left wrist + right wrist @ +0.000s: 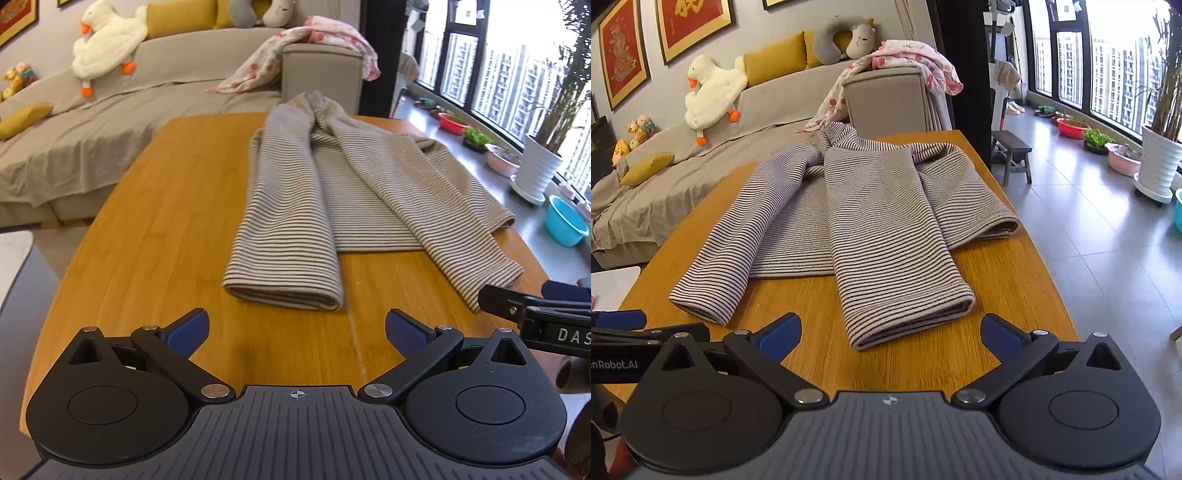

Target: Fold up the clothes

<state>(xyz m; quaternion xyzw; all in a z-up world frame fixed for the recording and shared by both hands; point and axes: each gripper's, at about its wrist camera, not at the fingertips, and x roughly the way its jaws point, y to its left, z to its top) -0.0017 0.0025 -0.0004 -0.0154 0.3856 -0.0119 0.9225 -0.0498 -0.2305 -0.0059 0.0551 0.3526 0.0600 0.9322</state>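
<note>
**Both grippers wide apart, striped top on the bench**

Nearest my lens, my left gripper [297, 328] hangs just above the wooden bench [155, 206], its blue-padded fingers [188, 326] spread wide with nothing between them. My right gripper [891, 332] is likewise spread apart and holds nothing; its tip shows at the right edge of the left wrist view, near one cuff.

The striped top [871, 206] lies flat on the bench ahead of both grippers, its body toward the far end and its neck reaching the far edge by the sofa [764, 110]. Both long sleeves are laid forward over the body and run toward me. The left sleeve [291, 229] ends in a cuff just beyond my left gripper's fingers, apart from them. The right sleeve [897, 254] ends in a cuff just ahead of my right gripper, also untouched. The right side of the body hem is folded over near the bench's right edge.

A plush goose [709, 96] rests on the sofa, and a floral cloth [908, 62] drapes the sofa arm.
</note>
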